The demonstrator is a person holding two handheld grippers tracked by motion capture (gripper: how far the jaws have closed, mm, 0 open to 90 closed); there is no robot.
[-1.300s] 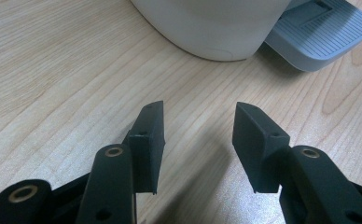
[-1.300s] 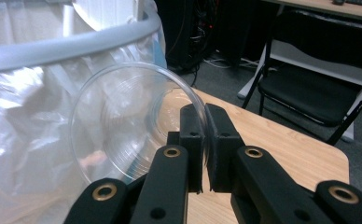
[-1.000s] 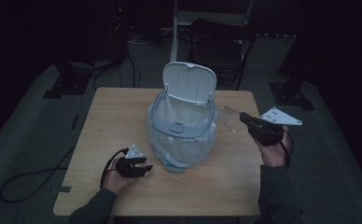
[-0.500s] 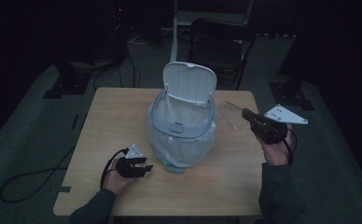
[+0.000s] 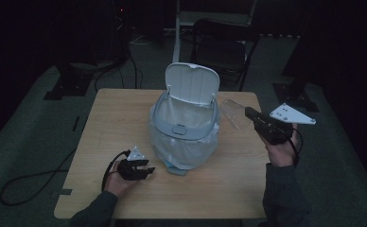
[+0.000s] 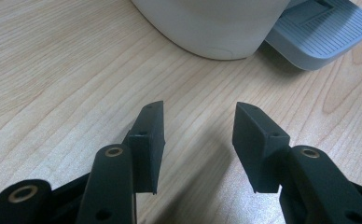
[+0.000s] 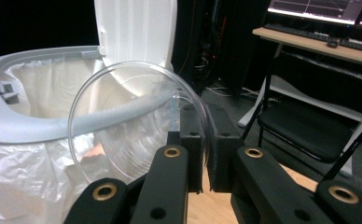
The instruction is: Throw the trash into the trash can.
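No legible text anywhere.

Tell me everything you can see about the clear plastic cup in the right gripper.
The clear plastic cup is see-through, with faint ridges ringing its wall and a round open rim. It is empty and lies tipped on its side, mouth towards the bin, held in the air beside the bin's rim. The right gripper pinches its wall between the fingers; nothing else touches it.

Count, taken outward from the bin: one bin with one raised lid; one clear plastic cup just right of it; one pedal at its base; one chair behind it; my two grippers.
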